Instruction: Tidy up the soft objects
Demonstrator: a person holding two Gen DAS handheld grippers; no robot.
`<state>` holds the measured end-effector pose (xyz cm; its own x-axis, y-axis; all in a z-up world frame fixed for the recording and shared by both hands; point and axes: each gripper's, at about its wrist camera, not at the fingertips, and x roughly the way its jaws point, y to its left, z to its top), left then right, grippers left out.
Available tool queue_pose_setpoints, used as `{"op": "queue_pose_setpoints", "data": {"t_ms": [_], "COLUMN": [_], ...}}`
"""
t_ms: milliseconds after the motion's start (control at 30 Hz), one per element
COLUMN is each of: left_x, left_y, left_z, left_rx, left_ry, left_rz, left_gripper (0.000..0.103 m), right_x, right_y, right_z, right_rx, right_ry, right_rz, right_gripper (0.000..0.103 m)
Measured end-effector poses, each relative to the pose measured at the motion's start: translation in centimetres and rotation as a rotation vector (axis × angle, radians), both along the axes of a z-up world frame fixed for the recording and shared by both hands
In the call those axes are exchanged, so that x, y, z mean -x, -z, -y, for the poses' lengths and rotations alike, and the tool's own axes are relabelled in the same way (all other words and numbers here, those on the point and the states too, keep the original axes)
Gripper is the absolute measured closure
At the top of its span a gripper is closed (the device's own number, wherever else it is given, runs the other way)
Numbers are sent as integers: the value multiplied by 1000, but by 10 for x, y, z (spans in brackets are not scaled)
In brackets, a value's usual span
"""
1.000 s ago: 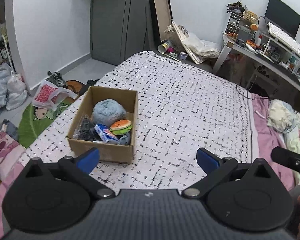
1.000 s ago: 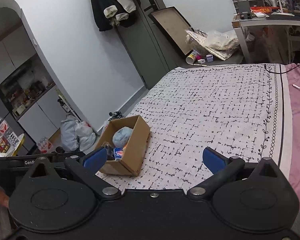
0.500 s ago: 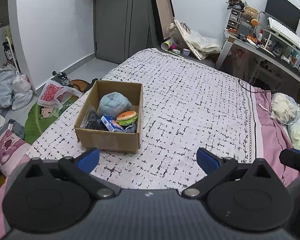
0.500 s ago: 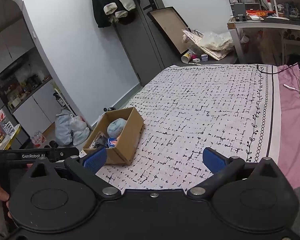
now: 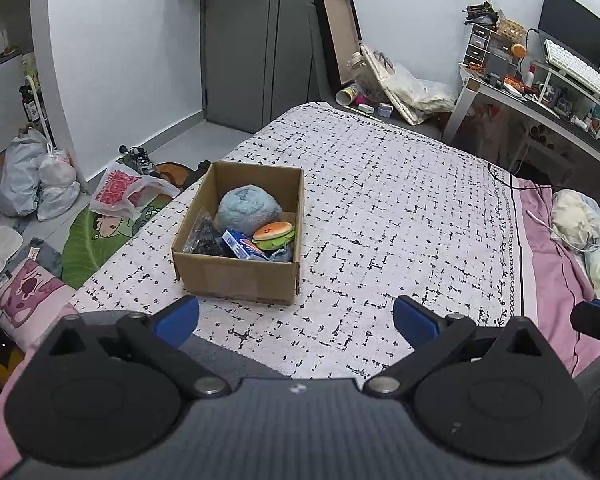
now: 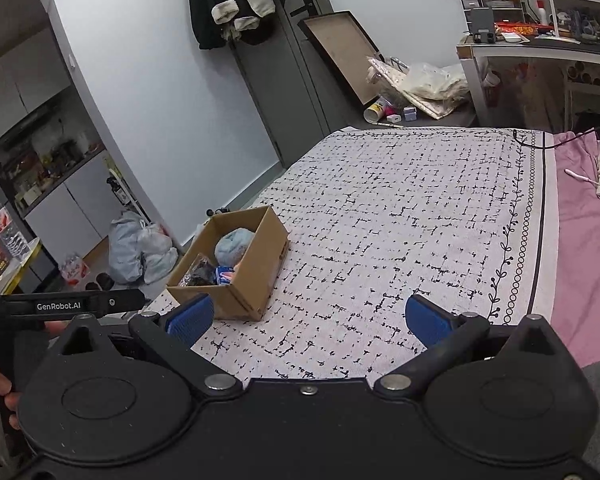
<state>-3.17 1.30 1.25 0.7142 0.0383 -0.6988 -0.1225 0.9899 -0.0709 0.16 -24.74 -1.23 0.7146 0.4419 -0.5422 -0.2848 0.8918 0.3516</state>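
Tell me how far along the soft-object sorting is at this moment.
Done: the cardboard box on the patterned bedspread already holds a blue fluffy ball, a burger plush, a blue packet and a dark bagged item. In hand: nothing; the left gripper and right gripper are both open and empty. Left: no loose soft objects show on the bedspread, so it looks finished or nearly so.
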Motion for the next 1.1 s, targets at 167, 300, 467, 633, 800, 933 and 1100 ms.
{"op": "queue_pose_setpoints", "data": {"t_ms": [167, 300, 467, 633, 800, 933, 1100], "left_x": [1, 1, 1, 0, 0, 0, -1], "left_y": [-2, -2, -3, -3, -3, -3, -2], "left_z": [-2, -2, -2, 0, 2, 3, 6], "left_rx": [1, -4, -7, -11, -10, -12, -11], "left_ry": [3, 5, 10, 18, 24, 26, 26], "left_rz": [7, 1, 3, 7, 5, 3, -1], "left_gripper": [1, 1, 1, 1, 1, 1, 1], "right_x": [1, 2, 3, 3, 3, 2, 2], "right_y": [-1, -1, -1, -1, -1, -1, -1], "right_z": [-3, -4, -4, -4, -4, -4, -3], "right_rx": [7, 6, 5, 2, -1, 0, -2], "right_ry": [-1, 7, 9, 8, 12, 14, 12], "right_rz": [1, 1, 4, 4, 2, 4, 5], "right_gripper": [0, 0, 0, 0, 0, 0, 0]}}
